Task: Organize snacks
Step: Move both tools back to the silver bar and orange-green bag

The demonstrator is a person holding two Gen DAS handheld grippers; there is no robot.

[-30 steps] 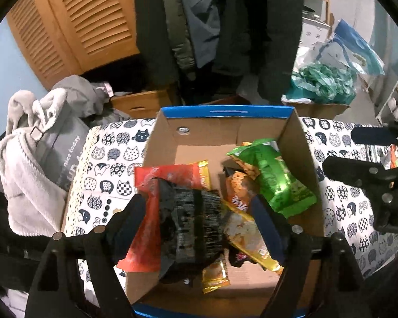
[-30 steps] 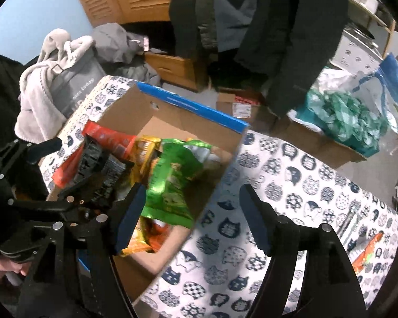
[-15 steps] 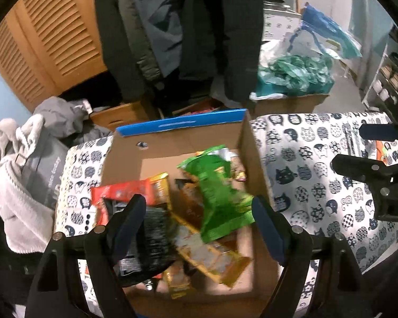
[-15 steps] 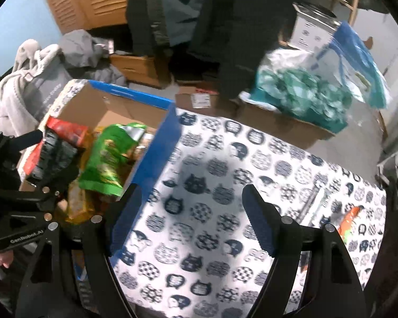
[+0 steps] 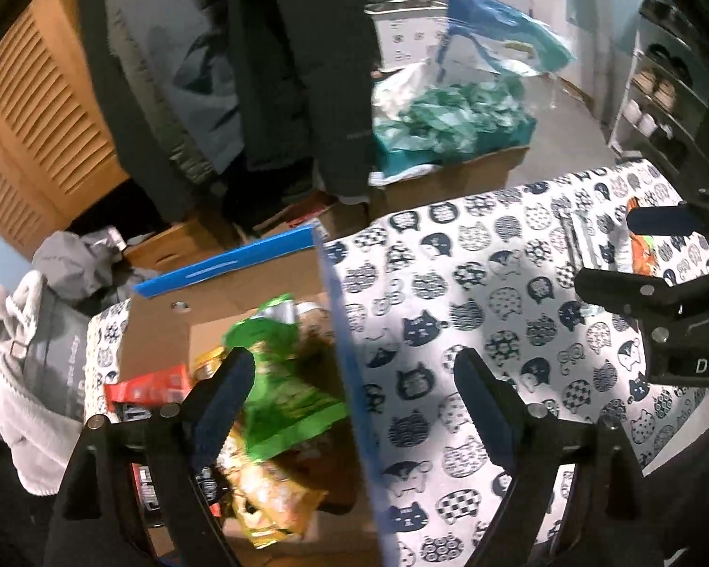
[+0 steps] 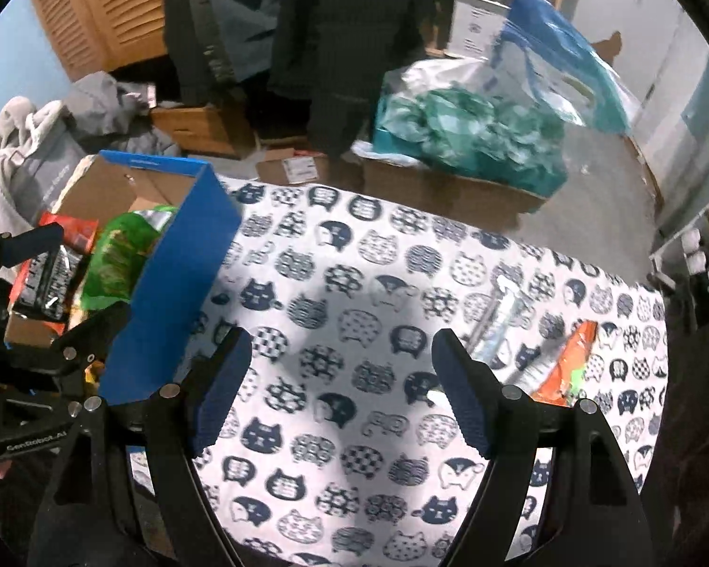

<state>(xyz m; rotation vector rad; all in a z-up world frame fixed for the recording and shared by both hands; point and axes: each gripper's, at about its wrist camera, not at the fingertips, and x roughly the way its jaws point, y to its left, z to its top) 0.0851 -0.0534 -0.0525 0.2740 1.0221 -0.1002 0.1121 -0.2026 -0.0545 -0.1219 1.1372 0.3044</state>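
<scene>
While both of your grippers now look away from the box (image 6: 165, 274), note what has changed: a second ago the left gripper (image 5: 350, 406) sat squarely over the snack pile, and now its view straddles the box's blue right wall, one finger over the green bag (image 5: 279, 378) inside and the other over the cat-print cloth (image 5: 472, 283). Its jaws are opening with nothing between them. The right gripper (image 6: 340, 387) has likewise swung off the box rim and now hovers over the bare middle of the cloth, jaws wide apart and empty. Your box stands at the cloth's left end and holds the green bag, a red packet (image 5: 151, 385), a black packet (image 6: 47, 279) and yellow-orange ones (image 5: 264, 496), loosely heaped rather than ordered. Still outside it, near the cloth's right edge, lie an orange packet (image 6: 572, 364) and, just beside it, a silvery wrapper (image 6: 501, 330). Judged from this layout, the last deposit is finished and you are crossing to collect the remaining items; the right gripper is the nearer to them. Expect thin, flat wrappers that lie close against soft cloth, so take an edge cleanly without pinching the fabric. Two items outstanding; task near its end.
</scene>
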